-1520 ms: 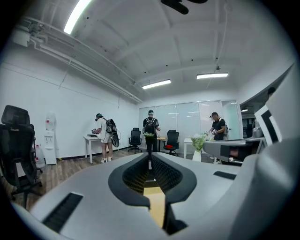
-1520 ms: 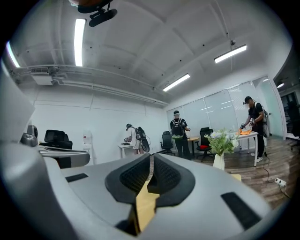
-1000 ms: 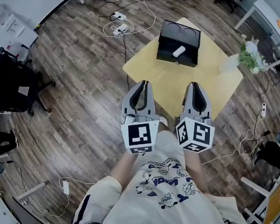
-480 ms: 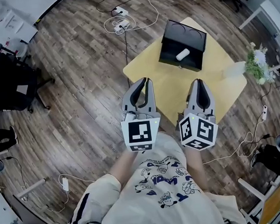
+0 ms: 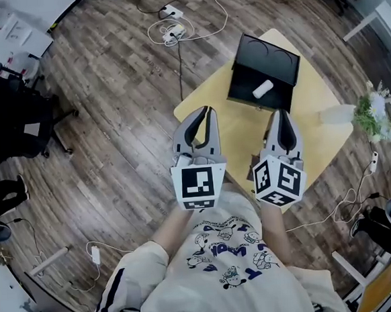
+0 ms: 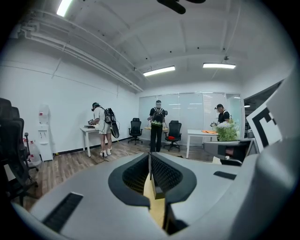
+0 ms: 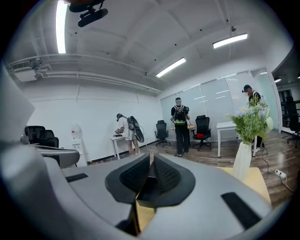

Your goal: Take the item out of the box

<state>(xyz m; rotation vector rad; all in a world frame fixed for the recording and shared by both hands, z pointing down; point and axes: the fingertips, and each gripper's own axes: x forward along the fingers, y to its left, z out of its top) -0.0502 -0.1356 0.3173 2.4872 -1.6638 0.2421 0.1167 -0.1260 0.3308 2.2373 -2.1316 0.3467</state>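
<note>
An open black box (image 5: 272, 58) stands at the far side of a small yellow table (image 5: 247, 124) in the head view. A white cylindrical item (image 5: 263, 89) lies inside it. My left gripper (image 5: 204, 112) is held over the table's near left corner, jaws shut and empty, well short of the box. My right gripper (image 5: 283, 113) hovers over the table's near side, just short of the box, also shut and empty. The left gripper (image 6: 150, 159) and the right gripper (image 7: 152, 159) each show pads pressed together in their own views.
A white vase with flowers (image 5: 370, 108) stands at the table's right corner, also as the vase (image 7: 243, 159). Cables and a power strip (image 5: 172, 29) lie on the wood floor beyond the table. Black office chairs (image 5: 18, 125) stand left. People (image 6: 158, 124) stand far off.
Both grippers have moved a little forward toward the table and box. The jaws stay shut.
</note>
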